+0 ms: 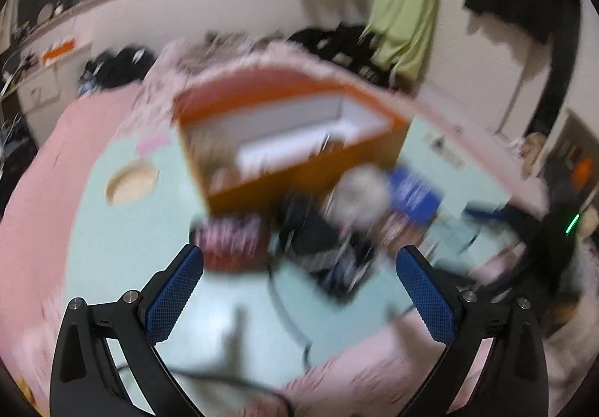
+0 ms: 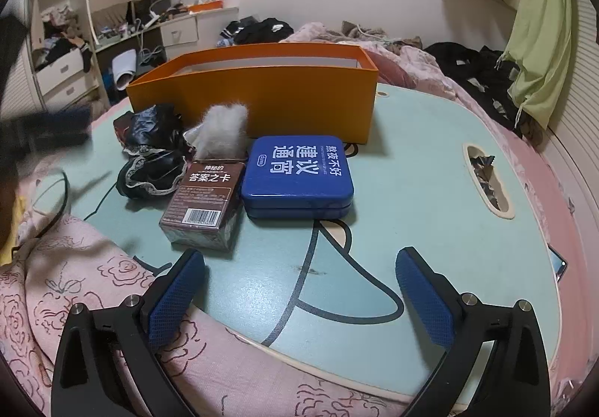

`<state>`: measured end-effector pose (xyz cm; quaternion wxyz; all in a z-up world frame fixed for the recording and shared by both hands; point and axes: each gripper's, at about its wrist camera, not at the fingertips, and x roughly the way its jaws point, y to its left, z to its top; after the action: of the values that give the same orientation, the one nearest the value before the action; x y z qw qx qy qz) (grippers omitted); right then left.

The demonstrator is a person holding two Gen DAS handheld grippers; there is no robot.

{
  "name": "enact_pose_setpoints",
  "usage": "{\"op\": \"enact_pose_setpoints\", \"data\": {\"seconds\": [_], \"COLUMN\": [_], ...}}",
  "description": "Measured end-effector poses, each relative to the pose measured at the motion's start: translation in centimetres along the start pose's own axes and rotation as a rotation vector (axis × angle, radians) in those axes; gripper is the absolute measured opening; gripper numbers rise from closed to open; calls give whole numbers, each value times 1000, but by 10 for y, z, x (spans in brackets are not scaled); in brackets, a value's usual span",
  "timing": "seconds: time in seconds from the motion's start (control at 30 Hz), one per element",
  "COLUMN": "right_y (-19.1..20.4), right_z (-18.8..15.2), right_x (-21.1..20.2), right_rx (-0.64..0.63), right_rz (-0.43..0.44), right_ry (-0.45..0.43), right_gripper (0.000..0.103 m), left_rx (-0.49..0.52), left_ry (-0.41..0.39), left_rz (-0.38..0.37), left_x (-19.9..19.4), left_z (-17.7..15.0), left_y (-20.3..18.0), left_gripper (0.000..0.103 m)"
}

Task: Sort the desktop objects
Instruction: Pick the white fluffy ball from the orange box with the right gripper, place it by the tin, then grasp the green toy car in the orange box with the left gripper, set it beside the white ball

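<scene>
Far left on the pale green counter [image 2: 430,170] lies a black lacy bundle [image 2: 153,158], then a grey fluffy tuft [image 2: 224,132], brown card box [image 2: 204,203] and blue tin [image 2: 297,177] touching, orange box [image 2: 262,99] behind. Open counter right. The right gripper [image 2: 299,278] gapes wide, empty, tilted down; the left gripper [image 1: 299,274], blurred, also wide.

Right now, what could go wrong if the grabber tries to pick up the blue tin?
The flat blue metal tin looks about as wide as the open right gripper, so the pads might slip off. The brown card box touches its side and the fluffy grey tuft stands just behind, so either could get bumped. The orange cardboard box sits close behind, leaving little room.
</scene>
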<state>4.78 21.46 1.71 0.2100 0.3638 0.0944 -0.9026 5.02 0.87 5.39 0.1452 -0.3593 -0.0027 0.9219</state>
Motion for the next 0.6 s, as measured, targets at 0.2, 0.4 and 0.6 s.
{"op": "enact_pose_setpoints", "data": {"seconds": [0.2,0.4,0.6], "right_y": [0,-1,-1], "right_z": [1,1,1], "right_x": [0,0,0], "right_rx": [0,1,1], "right_rz": [1,1,1], "right_ry": [0,-1,-1], "right_gripper": [102,102,102], "left_rx": [38,-3,-21], "left_ry": [83,358,487], "left_rz": [-85,-101,-103], "left_x": [26,122,171], "left_z": [100,133,119], "left_y": [-10,-8,-13], "left_gripper": [81,51,50]}}
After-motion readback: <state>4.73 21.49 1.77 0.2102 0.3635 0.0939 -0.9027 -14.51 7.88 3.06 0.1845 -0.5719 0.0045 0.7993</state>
